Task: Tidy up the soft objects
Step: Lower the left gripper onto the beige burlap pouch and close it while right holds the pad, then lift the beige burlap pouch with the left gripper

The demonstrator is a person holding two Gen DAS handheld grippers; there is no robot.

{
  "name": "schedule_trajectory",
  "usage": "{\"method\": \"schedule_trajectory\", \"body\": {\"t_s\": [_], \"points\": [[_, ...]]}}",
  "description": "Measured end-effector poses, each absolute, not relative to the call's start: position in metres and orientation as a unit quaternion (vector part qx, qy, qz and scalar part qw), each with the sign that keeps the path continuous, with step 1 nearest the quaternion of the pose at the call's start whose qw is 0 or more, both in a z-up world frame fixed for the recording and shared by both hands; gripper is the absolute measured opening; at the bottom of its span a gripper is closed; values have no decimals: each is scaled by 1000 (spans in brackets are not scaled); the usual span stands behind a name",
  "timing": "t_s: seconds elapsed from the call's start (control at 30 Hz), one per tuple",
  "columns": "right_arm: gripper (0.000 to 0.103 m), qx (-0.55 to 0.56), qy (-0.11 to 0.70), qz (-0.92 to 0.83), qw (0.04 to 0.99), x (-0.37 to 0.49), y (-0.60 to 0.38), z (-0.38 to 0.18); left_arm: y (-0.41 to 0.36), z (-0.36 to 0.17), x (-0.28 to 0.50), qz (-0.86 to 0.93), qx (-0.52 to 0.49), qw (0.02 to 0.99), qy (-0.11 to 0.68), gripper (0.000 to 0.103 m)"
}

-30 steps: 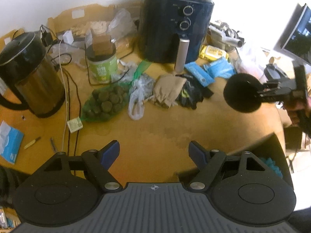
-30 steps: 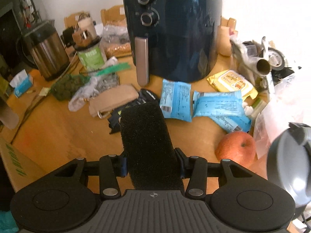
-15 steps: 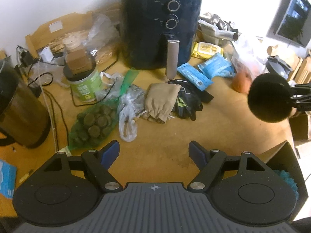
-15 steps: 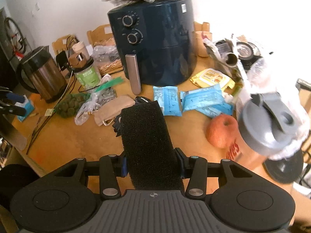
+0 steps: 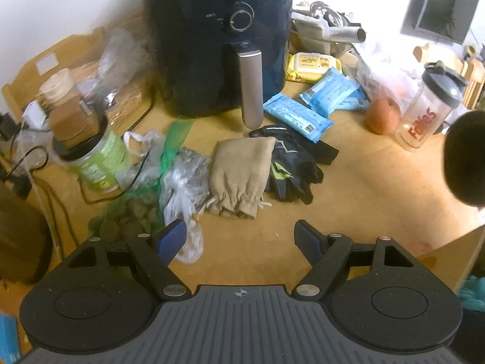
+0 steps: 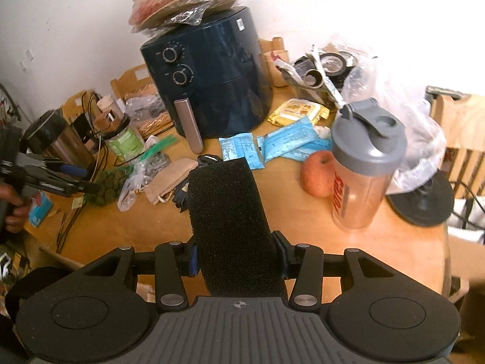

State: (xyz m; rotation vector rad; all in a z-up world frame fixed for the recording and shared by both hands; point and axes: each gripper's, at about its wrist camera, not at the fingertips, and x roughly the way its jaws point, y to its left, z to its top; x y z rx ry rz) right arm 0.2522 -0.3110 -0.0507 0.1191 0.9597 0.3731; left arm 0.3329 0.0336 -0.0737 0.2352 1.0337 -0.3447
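Observation:
My right gripper [image 6: 238, 257] is shut on a black foam sponge [image 6: 232, 218] and holds it above the wooden table [image 6: 303, 227]. The sponge also shows at the right edge of the left wrist view [image 5: 465, 159]. My left gripper [image 5: 241, 238] is open and empty, just above the table. In front of it lie a beige cloth pouch [image 5: 242, 176] and black gloves [image 5: 291, 170], side by side and touching. In the right wrist view the pouch [image 6: 169, 180] lies left of the sponge, and my left gripper [image 6: 88, 182] shows at the far left.
A dark air fryer [image 5: 218, 39] stands at the back. Blue wipe packs [image 5: 312, 106], an apple [image 6: 318, 177], a shaker bottle [image 6: 363, 170], a green-label jar [image 5: 97, 151], plastic bags [image 5: 178, 182] and a kettle [image 6: 57, 139] crowd the table. A cardboard box edge [image 5: 448, 254] with teal material shows lower right.
My left gripper has moved forward toward the pouch and gloves. My right gripper has risen and pulled back with the sponge, which has slid to the right edge of the left view.

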Motion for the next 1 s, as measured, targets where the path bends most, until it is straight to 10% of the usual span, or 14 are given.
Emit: {"method": "schedule_trajectory", "body": {"t_s": [0.63,0.77,1.0], "points": [[49,113,463,114,872,202,-315,-51,4,-172,386,-211,187,831,480,53],[49,118,462,106,873,196,-315,-51,2,-183,390,-219,189,822,491,15],[49,120,458,102,875,194,-317,-50,10,-160,393,-221,138,837,480,9]]}}
